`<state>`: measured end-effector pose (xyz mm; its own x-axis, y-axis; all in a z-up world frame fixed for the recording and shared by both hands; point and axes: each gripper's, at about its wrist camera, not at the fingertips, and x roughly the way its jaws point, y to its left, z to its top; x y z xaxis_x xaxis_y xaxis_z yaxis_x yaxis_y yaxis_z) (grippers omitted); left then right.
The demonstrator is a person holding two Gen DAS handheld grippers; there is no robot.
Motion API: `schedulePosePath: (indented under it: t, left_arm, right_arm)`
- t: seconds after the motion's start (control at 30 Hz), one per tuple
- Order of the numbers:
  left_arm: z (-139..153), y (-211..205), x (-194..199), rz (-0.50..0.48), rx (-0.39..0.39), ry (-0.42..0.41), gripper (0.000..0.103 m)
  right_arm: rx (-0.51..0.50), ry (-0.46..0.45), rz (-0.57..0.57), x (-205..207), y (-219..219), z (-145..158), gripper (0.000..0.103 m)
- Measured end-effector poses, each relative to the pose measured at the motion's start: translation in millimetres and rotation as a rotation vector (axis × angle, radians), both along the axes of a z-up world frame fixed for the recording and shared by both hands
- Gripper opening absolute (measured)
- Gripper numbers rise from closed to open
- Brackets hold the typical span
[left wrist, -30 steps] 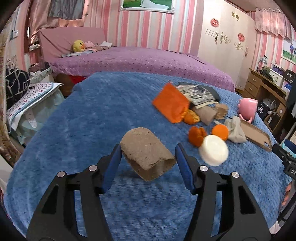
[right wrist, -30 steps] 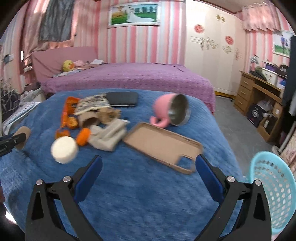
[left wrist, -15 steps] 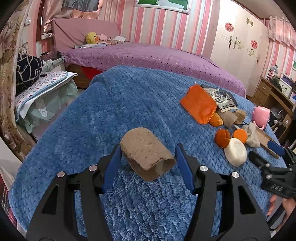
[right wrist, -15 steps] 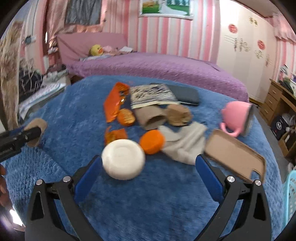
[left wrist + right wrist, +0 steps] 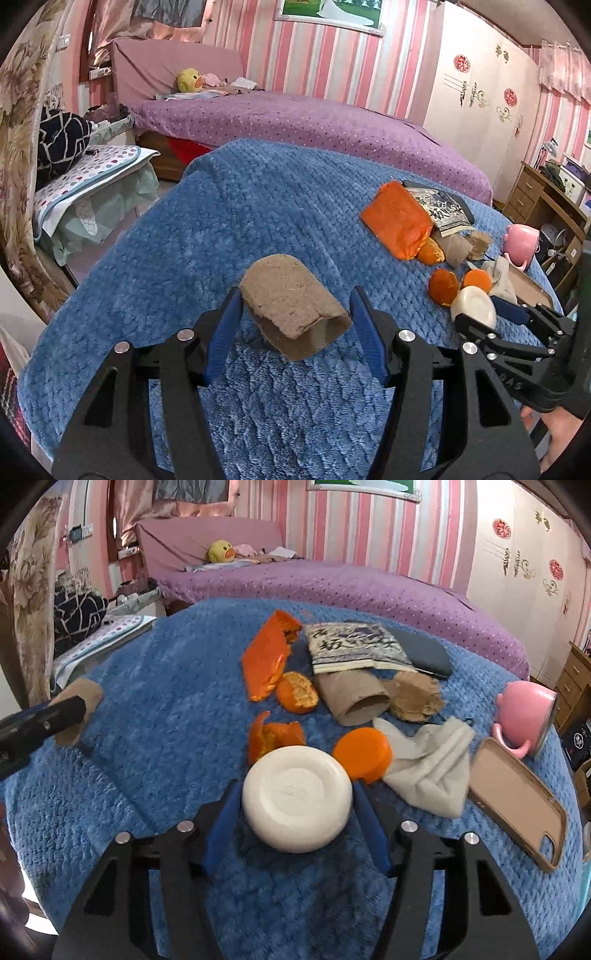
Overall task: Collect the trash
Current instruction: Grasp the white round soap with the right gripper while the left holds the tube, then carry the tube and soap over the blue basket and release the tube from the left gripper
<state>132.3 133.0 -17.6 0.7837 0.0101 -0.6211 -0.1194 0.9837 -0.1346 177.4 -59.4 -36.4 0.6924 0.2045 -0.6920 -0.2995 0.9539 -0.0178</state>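
Blue knitted blanket (image 5: 155, 738), deep-piled and ridged, covered the surface where the litter lay. The left gripper (image 5: 295, 321) held a brown cardboard tube (image 5: 293, 308) clear of the blanket, its blue-padded fingers (image 5: 225, 328) clamped on the tube's sides. The tube was fibrous, matte and slightly flattened at the open end.

The right gripper (image 5: 295, 812) was closing around a white round puck (image 5: 297, 799), smooth, domed, soap-like; the fingers (image 5: 223, 818) flanked it closely, though firm contact could not be confirmed.

Just beyond the puck lay an orange disc (image 5: 364, 755) and torn orange peel (image 5: 275, 736). Farther back: a half orange (image 5: 297, 692), a crinkled orange wrapper (image 5: 266, 664), a second cardboard tube (image 5: 352, 696), a crumpled brown paper scrap (image 5: 415, 696) and a printed packet (image 5: 352, 646). A limp grey cloth (image 5: 428, 771), a tan phone case (image 5: 517, 805) and a pink mug (image 5: 524, 714) sat to the right; those last two did not look like trash.

Risks, as judged: the puck's slick curved rim could squirt out of the closing fingers, and the soft pile could let it tilt. The thin tube could crush further or slip. The disc touching the puck could be dragged along.
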Motion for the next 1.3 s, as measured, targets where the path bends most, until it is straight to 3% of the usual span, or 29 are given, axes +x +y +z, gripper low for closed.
schedulePosePath:
  t: [0.27,0.7,1.1,1.3]
  left_arm:
    - [7,-24,-3,-0.037,-0.001,-0.021,0.059]
    - [18,-101,-5,-0.157,0.011,-0.063,0.059]
    - [10,-164,-5,-0.245,-0.021,-0.056,0.059]
    - [7,-180,-3,-0.244,0.019,-0.056,0.059]
  right_arm:
    - [-0.014,-0.047,-0.045,-26,-43,17,0.061]
    - [-0.047,-0.144,-0.169,-75,-141,44,0.061]
    - [0.014,-0.153,-0.260,-84,-202,30,0.061]
    - [0.015,-0.161,-0.264,-85,-209,25,0.061]
